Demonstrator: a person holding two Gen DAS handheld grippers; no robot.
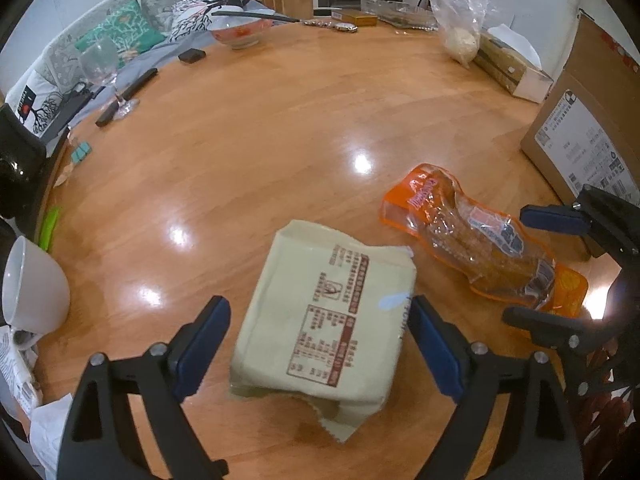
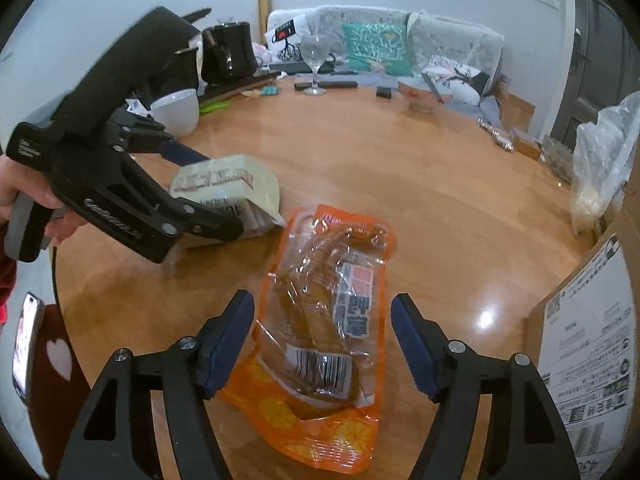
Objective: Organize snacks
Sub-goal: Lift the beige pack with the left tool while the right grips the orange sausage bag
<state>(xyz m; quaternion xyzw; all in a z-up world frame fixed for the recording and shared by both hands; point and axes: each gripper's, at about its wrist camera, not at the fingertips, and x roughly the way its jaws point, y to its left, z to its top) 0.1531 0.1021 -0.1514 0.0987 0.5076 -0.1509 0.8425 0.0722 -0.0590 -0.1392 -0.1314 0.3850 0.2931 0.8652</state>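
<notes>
— Left wrist cam: left gripper [image 1: 320, 344] spread wide over the beige packet [image 1: 320, 320], which lies flat on the table [image 1: 260, 152]; pads not pressing it.
— And the right gripper [image 2: 322, 346]?
— Also spread, straddling the orange snack bag [image 2: 320, 340]; no pinch. Bag sits just beside the packet, cardboard box [image 2: 592, 340] to the right.

Glossy wooden table [image 1: 240, 152], round edge, bright ceiling-light glare on top. Behind: grey sofa [image 2: 452, 36] w/ teal cushion [image 2: 376, 46] & tree-print pillows. White wall [image 2: 120, 4] w/ "Love" lettering. Dark door [image 2: 600, 48] at rt. Cardboard box [image 1: 588, 116] at table edge.
</notes>
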